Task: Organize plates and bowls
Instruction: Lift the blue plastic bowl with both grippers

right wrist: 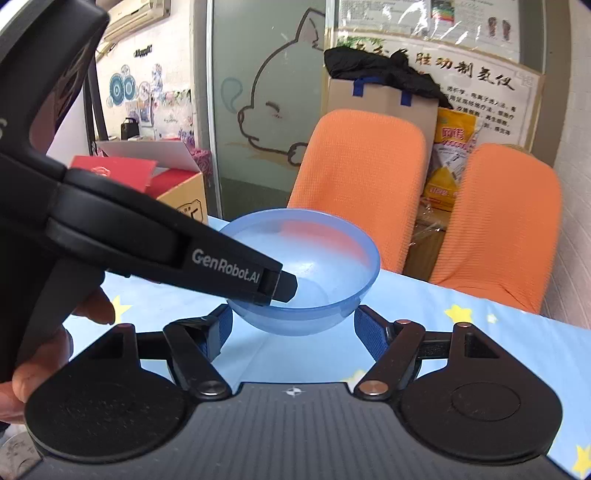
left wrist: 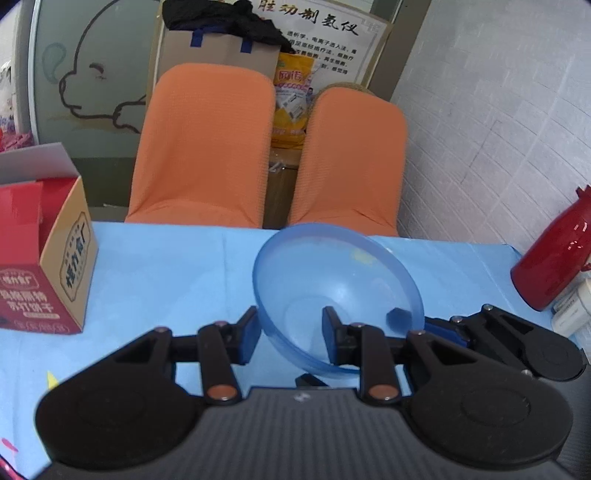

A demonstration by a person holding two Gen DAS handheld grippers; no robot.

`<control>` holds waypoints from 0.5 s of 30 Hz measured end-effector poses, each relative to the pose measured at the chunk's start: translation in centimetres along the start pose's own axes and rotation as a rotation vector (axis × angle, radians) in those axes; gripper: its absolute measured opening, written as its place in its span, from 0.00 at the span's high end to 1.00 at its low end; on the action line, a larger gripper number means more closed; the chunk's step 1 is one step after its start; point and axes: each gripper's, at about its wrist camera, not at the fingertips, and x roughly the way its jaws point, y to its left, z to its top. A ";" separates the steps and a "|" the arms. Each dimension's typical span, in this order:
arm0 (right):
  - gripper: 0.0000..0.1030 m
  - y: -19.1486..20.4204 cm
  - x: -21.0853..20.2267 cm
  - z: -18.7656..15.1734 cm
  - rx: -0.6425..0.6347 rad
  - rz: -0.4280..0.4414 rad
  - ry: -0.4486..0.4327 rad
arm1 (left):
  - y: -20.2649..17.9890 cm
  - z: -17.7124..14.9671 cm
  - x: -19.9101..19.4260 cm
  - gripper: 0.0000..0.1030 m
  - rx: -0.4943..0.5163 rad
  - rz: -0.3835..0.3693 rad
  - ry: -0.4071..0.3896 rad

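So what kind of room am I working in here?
Probably a small office or clinic back room, not a home kitchen. A table under a blue cloth faces two orange-covered chairs, with a printed notice on the wall and a frosted glass door bearing a cartoon drawing.

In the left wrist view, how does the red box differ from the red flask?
The box is angular, matte cardboard with printed text, while the flask is round and glossy. The box has its flap open, but the flask looks capped. The box stands left of the bowl, and the flask is to the right of it. Both are red.
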 end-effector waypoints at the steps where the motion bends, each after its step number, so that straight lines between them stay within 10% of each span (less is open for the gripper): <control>1: 0.00 0.1 -1.1 -0.4 0.002 -0.004 -0.008 | -0.7 -0.7 -0.8 0.75 0.008 -0.004 -0.003; 15: 0.00 -0.1 -14.3 -9.8 0.039 -0.136 -0.101 | -12.4 -11.9 -6.9 0.75 0.138 -0.131 0.011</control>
